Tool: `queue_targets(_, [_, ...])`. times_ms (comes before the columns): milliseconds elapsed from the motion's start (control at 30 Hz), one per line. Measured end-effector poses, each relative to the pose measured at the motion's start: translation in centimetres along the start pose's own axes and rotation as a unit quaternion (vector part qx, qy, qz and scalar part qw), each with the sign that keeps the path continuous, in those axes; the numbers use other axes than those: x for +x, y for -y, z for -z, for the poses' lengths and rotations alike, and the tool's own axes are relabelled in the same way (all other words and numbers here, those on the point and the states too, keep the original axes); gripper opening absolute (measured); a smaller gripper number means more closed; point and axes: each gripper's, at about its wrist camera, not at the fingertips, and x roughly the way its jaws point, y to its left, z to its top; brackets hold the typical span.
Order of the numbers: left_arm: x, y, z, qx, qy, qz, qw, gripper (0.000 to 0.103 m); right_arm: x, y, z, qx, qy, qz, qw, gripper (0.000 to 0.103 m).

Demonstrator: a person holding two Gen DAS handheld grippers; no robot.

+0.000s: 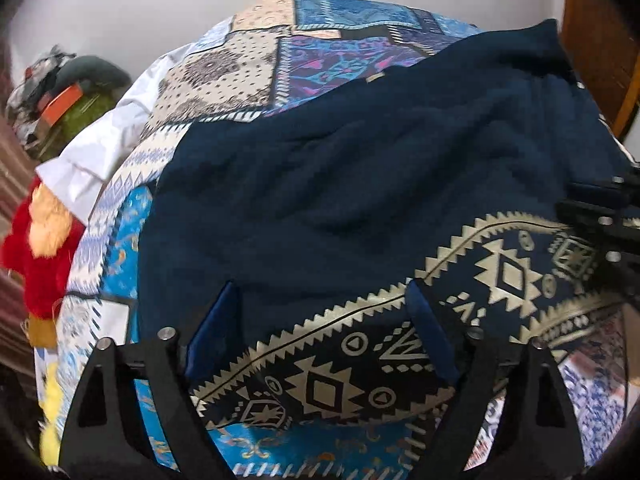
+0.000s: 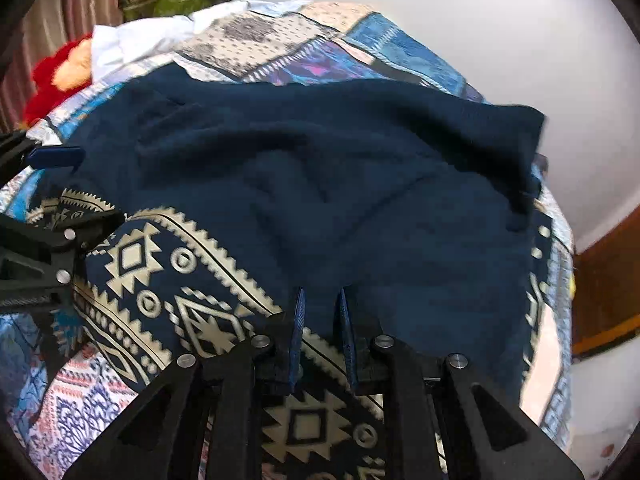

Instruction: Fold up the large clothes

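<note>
A large dark navy garment [image 1: 340, 168] lies spread on the bed, with a band of cream geometric motifs [image 1: 508, 276] along its near edge. My left gripper [image 1: 320, 292] is open, and its blue fingers [image 1: 224, 312] stand wide apart over that band with nothing pressed between them. In the right wrist view the same garment [image 2: 340, 184] fills the middle. My right gripper [image 2: 320, 294] is shut, its pads close together at the edge between the band [image 2: 192, 280] and the plain navy. I cannot tell whether fabric is pinched there. The left gripper [image 2: 84, 188] shows at this view's left edge.
The patchwork bedspread [image 1: 240, 68] lies under the garment. A white cloth [image 1: 92, 152] and a red and yellow plush thing [image 1: 36, 248] lie at the bed's left side, with a pile of bags [image 1: 72, 108] beyond. A white wall stands behind, a wooden door [image 1: 600, 40] at the right.
</note>
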Motion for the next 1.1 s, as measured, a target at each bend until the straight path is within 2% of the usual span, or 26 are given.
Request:
queue_targets(267, [0.8,-0.9,0.6,-0.020,-0.004,0.005,0.9998,0.095,-0.5,1.6,1.6,0.015,0.001,-0.005,1.000,0.013])
queue_targets(333, [0.7,-1.5,0.9,-0.020,-0.006,0.001,0.9998,0.095,-0.6,1.3,2.1,0.005,0.002,0.006,1.000,0.013])
queue_targets(400, [0.6,-2.5,1.6,-0.018,-0.007,-0.018,0.9996,0.095,-0.8,1.5,2.8,-0.006,-0.001,0.052,0.999,0.013])
queue_targets(433, [0.7,-3.2,2.0,-0.017,-0.011,-0.036,0.9992,0.095,-0.7,1.8,3.0,-0.008,0.000,0.062,0.998,0.016])
queue_targets(467, [0.7,-3.8,2.4,-0.019,-0.015,-0.046,0.9986,0.095,-0.8,2.2,3.3,-0.005,0.001,0.056,0.998,0.024])
queue_targets(533, [1.3,-6.1,3.6,-0.036,-0.039,-0.072,0.9960,0.095,-1.2,3.6,3.9,0.008,0.001,0.060,0.998,0.053])
queue_targets(567, [1.5,-7.0,4.0,-0.043,-0.045,-0.074,0.9953,0.095,-1.4,4.3,4.1,0.013,0.001,0.086,0.996,0.088])
queue_targets(600, [1.5,-8.0,4.6,-0.048,-0.046,-0.067,0.9955,0.095,-1.4,4.9,4.4,0.017,0.002,0.104,0.994,0.103])
queue_targets(633, [1.1,-8.4,5.0,-0.042,-0.038,-0.066,0.9962,0.095,-1.5,5.8,4.8,0.022,0.004,0.112,0.993,0.103])
queue_targets(700, [0.4,-8.4,5.6,-0.024,-0.033,-0.089,0.9952,0.095,-1.0,8.3,6.0,0.057,-0.018,0.070,0.996,0.103])
queue_targets(767, [-0.2,-8.6,6.1,-0.021,-0.032,-0.099,0.9944,0.095,-1.2,11.1,7.3,0.119,-0.033,0.017,0.992,0.103])
queue_targets(800, [-0.6,-8.6,6.4,-0.021,-0.029,-0.106,0.9938,0.095,-1.3,11.8,7.7,0.132,-0.036,0.012,0.991,0.103])
queue_targets(933, [-2.2,-9.2,7.5,-0.039,-0.023,-0.117,0.9921,0.095,-3.0,13.9,8.9,0.158,-0.034,0.018,0.987,0.103])
queue_targets(1033, [-3.9,-9.9,8.2,-0.063,-0.017,-0.124,0.9901,0.095,-4.9,14.3,9.3,0.151,-0.025,0.031,0.988,0.103])
queue_targets(1100, [-4.7,-10.7,8.5,-0.086,-0.013,-0.116,0.9894,0.095,-6.7,13.9,9.2,0.140,-0.005,0.045,0.989,0.103])
